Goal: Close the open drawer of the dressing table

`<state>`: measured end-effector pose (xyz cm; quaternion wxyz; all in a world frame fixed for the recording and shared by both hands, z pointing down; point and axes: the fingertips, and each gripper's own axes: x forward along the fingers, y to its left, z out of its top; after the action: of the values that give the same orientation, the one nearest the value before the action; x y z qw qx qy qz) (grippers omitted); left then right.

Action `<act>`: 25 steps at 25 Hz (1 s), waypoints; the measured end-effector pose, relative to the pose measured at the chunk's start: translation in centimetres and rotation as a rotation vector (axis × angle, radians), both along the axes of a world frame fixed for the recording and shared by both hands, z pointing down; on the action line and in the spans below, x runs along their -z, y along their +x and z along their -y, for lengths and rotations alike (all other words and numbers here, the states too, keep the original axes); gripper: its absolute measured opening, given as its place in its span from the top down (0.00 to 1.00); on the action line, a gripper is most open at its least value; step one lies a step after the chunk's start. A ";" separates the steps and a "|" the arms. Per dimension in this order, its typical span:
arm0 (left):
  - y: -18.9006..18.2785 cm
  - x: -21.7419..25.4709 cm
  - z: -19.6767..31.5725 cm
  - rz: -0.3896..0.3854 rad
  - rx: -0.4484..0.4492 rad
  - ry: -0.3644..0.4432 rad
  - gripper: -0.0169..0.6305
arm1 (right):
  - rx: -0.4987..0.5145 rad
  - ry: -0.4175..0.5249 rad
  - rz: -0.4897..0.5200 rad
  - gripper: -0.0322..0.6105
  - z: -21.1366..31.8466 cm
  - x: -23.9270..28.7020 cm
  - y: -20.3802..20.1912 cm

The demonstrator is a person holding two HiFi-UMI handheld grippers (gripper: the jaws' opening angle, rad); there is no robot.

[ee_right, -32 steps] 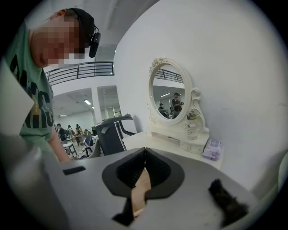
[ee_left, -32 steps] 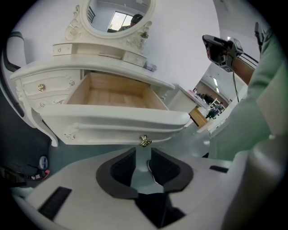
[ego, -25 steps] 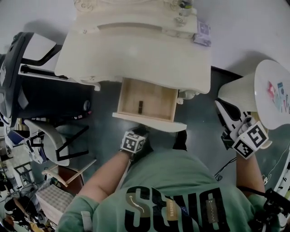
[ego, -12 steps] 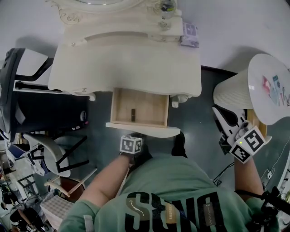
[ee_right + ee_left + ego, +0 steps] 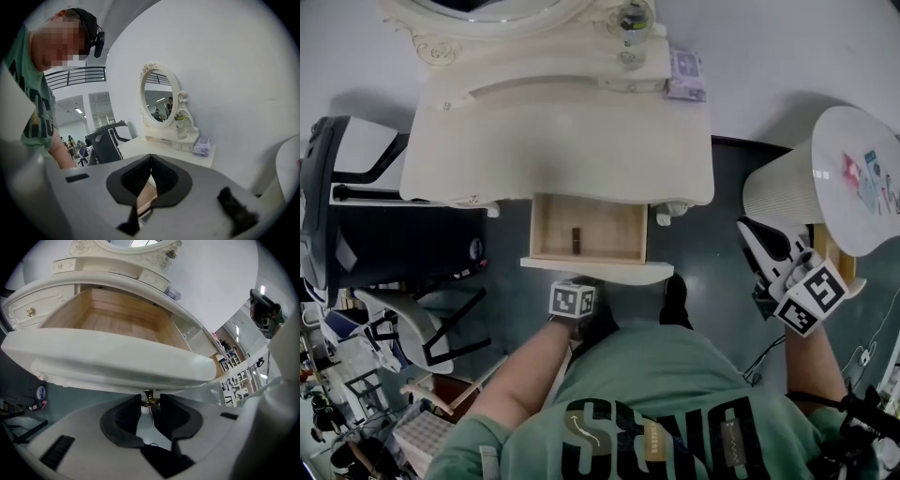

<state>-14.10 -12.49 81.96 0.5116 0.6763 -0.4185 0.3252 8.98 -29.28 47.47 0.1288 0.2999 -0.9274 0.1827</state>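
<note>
The dressing table has its drawer sticking out, open. The right gripper is pinched together and empty. The left gripper has just closed its jaws on the little gold knob. Next, push the drawer straight in.

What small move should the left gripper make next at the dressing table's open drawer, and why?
Probably push straight in toward the dressing table. The left gripper, its jaws having just closed, pinches the brass knob on the drawer front, and the drawer stands well out.
</note>
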 end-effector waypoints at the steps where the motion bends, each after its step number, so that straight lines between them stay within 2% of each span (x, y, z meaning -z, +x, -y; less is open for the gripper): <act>1: 0.0 0.0 0.2 -0.001 0.001 -0.002 0.77 | 0.001 0.001 0.001 0.93 0.1 0.0 0.0; 25: -0.4 0.0 5.0 -0.009 0.032 0.024 0.77 | -0.022 0.015 0.011 0.93 0.1 0.4 0.9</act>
<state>-14.47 -17.44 81.96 0.5106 0.6770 -0.4308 0.3088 9.86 -29.34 47.11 0.1195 0.3100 -0.9261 0.1786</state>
